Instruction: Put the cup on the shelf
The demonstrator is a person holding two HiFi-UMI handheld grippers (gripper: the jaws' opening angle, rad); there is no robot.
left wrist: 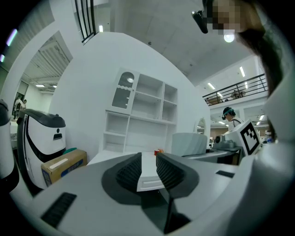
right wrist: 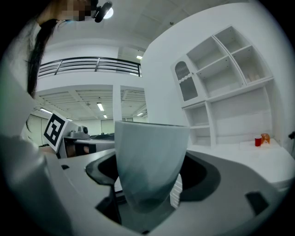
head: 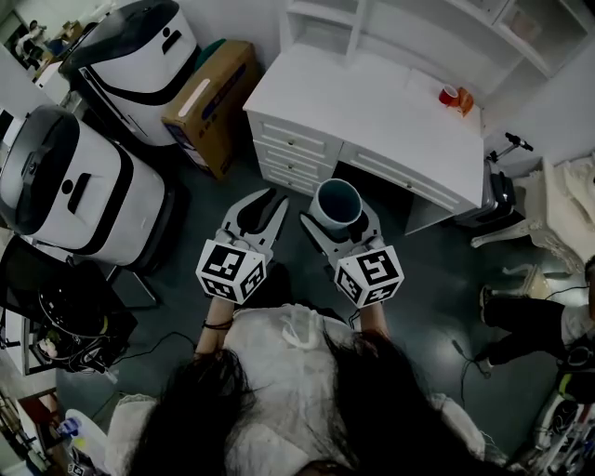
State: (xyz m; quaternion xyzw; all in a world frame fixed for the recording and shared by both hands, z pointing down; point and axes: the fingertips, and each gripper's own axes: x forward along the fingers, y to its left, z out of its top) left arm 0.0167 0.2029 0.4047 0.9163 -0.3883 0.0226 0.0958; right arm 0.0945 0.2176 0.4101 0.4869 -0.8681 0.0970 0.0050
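Cup [right wrist: 150,161] blocks inner jaw faces of right gripper [right wrist: 150,177]. Red item [right wrist: 258,141] far ahead-right of it: too small to ID. Shelf [head: 356,28] beyond, top cut off in head view.

White desk [head: 372,102] with drawers, small red thing [head: 449,94] near its back corner, cardboard box [head: 216,102] beside desk, white-and-black machine [head: 139,46] behind box, another [head: 74,181] nearer, cables [head: 153,350] on dark floor [head: 437,316]

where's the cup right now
The cup is held upright in the jaws of the right gripper, centre of the head view, just in front of the white desk, with the left gripper beside it.
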